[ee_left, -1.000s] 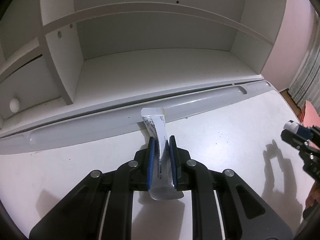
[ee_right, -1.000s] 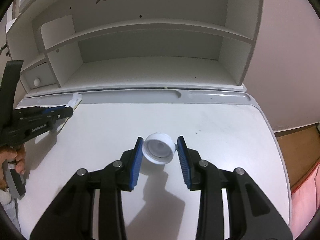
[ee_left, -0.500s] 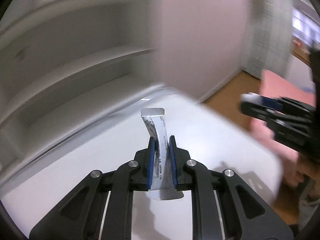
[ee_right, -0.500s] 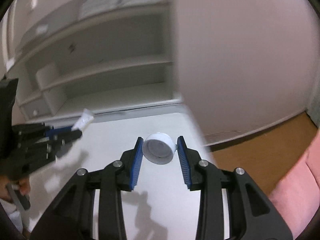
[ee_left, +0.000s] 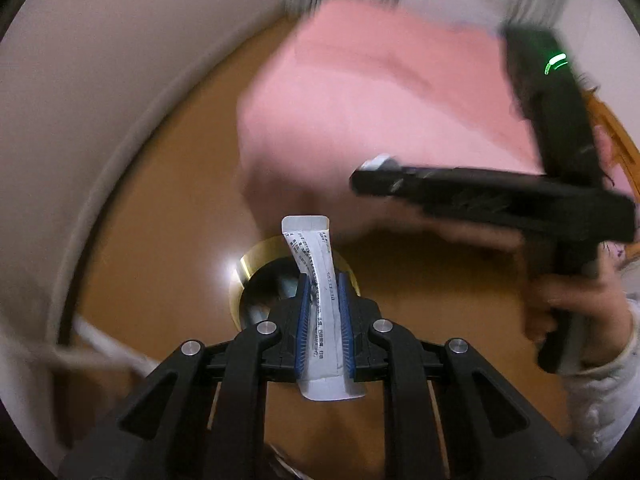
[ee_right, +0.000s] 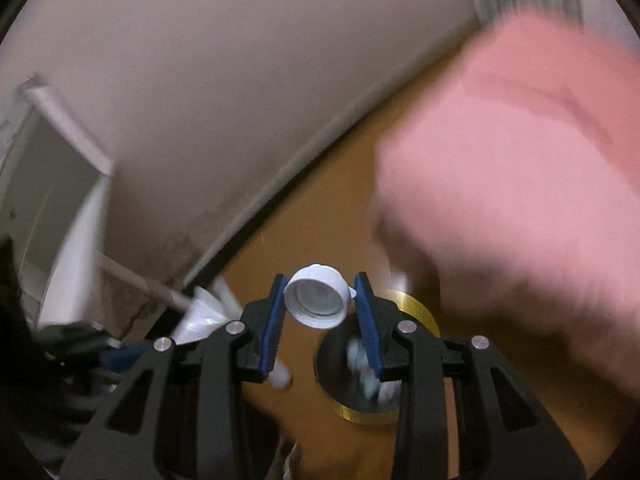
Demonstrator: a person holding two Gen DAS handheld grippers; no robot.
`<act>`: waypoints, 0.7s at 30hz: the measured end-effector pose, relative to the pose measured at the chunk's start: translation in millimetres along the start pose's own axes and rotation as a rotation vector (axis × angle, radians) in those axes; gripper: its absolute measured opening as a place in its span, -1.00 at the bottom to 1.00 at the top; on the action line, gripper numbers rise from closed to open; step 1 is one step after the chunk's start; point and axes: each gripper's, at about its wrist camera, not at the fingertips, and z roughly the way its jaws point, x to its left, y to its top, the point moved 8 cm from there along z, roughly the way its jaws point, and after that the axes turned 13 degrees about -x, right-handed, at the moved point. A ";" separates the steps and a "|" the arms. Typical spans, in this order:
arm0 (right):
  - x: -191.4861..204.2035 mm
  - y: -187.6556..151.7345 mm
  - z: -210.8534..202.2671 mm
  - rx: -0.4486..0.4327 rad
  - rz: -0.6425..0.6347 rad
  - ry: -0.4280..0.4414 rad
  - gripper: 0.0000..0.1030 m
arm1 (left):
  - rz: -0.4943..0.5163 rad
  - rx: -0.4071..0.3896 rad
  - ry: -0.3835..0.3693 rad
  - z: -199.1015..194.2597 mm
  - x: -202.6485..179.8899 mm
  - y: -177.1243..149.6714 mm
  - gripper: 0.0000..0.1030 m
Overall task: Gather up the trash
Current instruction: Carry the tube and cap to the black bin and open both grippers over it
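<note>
My left gripper [ee_left: 324, 280] is shut on a white printed sachet [ee_left: 316, 264] that sticks up between its blue pads. Straight below it on the floor stands a small bin with a gold rim [ee_left: 248, 264], with trash inside. My right gripper [ee_right: 320, 286] is shut on a white plastic bottle cap [ee_right: 316, 300], hollow side toward the camera. The same gold-rimmed bin [ee_right: 416, 304] lies just under and to the right of it. In the left wrist view the right gripper [ee_left: 376, 172] reaches in from the right, held by a person's hand [ee_left: 576, 304].
A pink bed or cushion [ee_left: 380, 92] fills the upper right of both views, close to the bin. A pale wall with a skirting board [ee_right: 280, 184] runs along the brown wooden floor [ee_left: 172, 200]. The white desk's leg [ee_right: 80, 216] is at the left.
Both grippers have swung away from the white desk and shelves, rolled, and now point down at the floor over the gold-rimmed bin. The sachet and the cap stay gripped.
</note>
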 end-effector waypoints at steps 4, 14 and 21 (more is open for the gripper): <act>-48.3 -62.5 73.9 0.189 0.101 -0.018 -0.33 | -0.043 0.243 0.087 94.0 32.9 -71.4 -0.74; -78.7 -90.4 139.4 0.288 0.166 -0.008 -0.33 | -0.138 0.333 0.065 143.8 38.4 -86.8 -0.74; -79.8 -100.3 148.1 0.299 0.220 -0.002 -0.30 | -0.133 0.356 0.056 149.9 38.8 -88.5 -0.65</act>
